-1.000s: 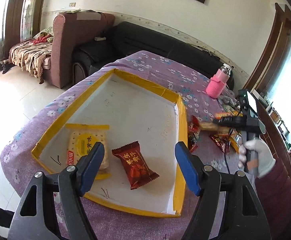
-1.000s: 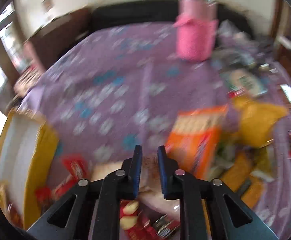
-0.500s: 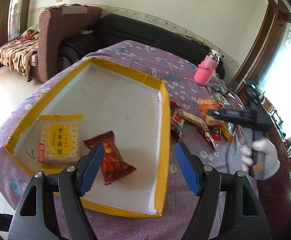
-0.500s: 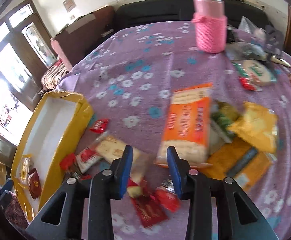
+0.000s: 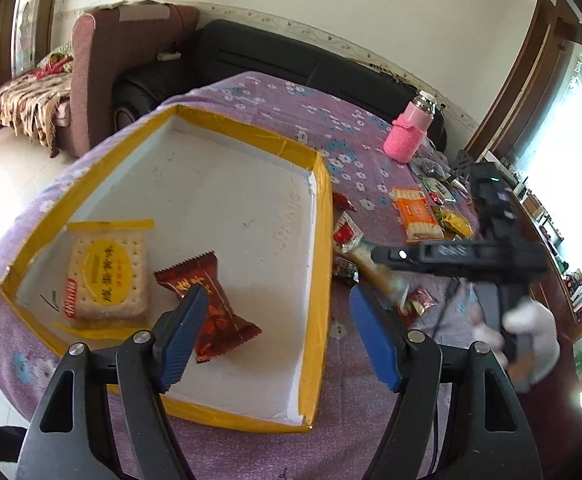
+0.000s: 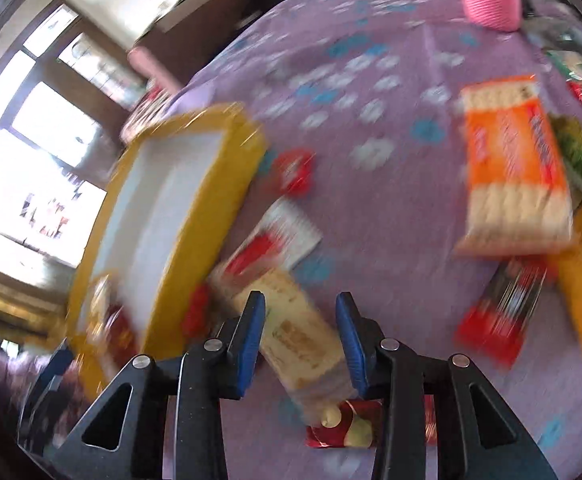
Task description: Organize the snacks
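Observation:
A yellow-rimmed white tray lies on the purple flowered tablecloth and holds a yellow cracker pack and a dark red candy pack. My left gripper is open and empty above the tray's near right corner. My right gripper is open, its jaws on either side of a long beige biscuit pack that lies just right of the tray. This pack also shows in the left wrist view. The right wrist view is blurred.
Loose snacks lie right of the tray: an orange cracker pack, small red packs, a red striped pack and yellow bags. A pink-sleeved bottle stands at the far side. Sofas stand behind the table.
My right gripper has opened wider and dropped down and left toward the tray, coming over the beige biscuit pack. My left gripper has shifted slightly and stays open.

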Available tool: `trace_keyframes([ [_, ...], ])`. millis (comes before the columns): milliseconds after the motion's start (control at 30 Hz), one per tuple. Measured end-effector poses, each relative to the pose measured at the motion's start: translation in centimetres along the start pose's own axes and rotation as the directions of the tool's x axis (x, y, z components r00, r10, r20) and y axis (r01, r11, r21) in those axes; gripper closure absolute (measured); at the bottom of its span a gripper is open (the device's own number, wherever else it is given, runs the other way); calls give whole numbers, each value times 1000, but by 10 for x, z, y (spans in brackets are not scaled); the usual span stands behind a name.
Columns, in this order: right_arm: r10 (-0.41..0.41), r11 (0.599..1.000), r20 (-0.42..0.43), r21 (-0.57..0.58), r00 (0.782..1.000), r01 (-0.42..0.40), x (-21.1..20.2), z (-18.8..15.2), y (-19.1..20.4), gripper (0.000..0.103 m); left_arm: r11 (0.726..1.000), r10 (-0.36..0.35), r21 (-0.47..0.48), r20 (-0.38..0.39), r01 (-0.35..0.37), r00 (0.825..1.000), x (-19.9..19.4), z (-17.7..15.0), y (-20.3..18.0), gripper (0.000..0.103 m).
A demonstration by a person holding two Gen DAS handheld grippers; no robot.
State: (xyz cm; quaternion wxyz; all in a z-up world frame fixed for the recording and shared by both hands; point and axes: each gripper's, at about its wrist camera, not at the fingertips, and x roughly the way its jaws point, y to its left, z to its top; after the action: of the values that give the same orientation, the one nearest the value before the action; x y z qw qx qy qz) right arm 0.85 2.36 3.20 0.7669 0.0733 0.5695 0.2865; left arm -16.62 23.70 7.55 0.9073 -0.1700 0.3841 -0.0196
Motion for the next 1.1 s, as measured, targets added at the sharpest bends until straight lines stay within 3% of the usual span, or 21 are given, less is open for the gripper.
trace_keyframes([
  [100, 55, 998, 44, -28, 997, -54, -21, -11, 3, 65, 1000, -2, 6, -7, 2, 1000, 1, -1, -3, 30],
  [167, 21, 1000, 112, -24, 993, -19, -35, -10, -2, 56, 1000, 1, 7, -4, -1, 1000, -1, -1, -4, 30],
  [400, -83, 995, 279, 81, 957, 63, -78, -6, -42, 55, 1000, -2, 9, 29, 2, 1000, -13, 1, -3, 30],
  [500, -119, 988, 314, 131, 942, 81, -89, -3, -60, 47, 1000, -19, 25, 19, 19, 1000, -11, 0, -8, 30],
  [633, -81, 996, 244, 66, 966, 67, -75, 4, -53, 46, 997, -46, 55, 5, 46, 999, -8, -4, -19, 30],
  [800, -60, 986, 116, -150, 991, 77, -29, -16, 2, 47, 996, -49, 79, -1, 49, 999, -8, -5, -27, 30],
  [833, -66, 982, 107, -171, 992, 83, -21, -21, 12, 51, 996, -48, 80, -1, 48, 999, -8, -6, -28, 30],
  [900, -102, 979, 102, -165, 990, 118, -10, -28, 21, 61, 996, -49, 79, -3, 49, 999, -9, -6, -29, 30],
  [933, -116, 981, 93, -145, 989, 129, -7, -30, 22, 77, 996, -49, 80, -3, 49, 999, -9, -6, -29, 30],
  [967, -125, 984, 86, -116, 988, 135, -6, -31, 21, 81, 996, -50, 80, -4, 50, 999, -9, -6, -29, 30],
  [1100, -1, 998, 6, -59, 1000, 2, -13, -47, 19, 78, 995, -61, 83, -12, 62, 998, -7, -7, -30, 30],
])
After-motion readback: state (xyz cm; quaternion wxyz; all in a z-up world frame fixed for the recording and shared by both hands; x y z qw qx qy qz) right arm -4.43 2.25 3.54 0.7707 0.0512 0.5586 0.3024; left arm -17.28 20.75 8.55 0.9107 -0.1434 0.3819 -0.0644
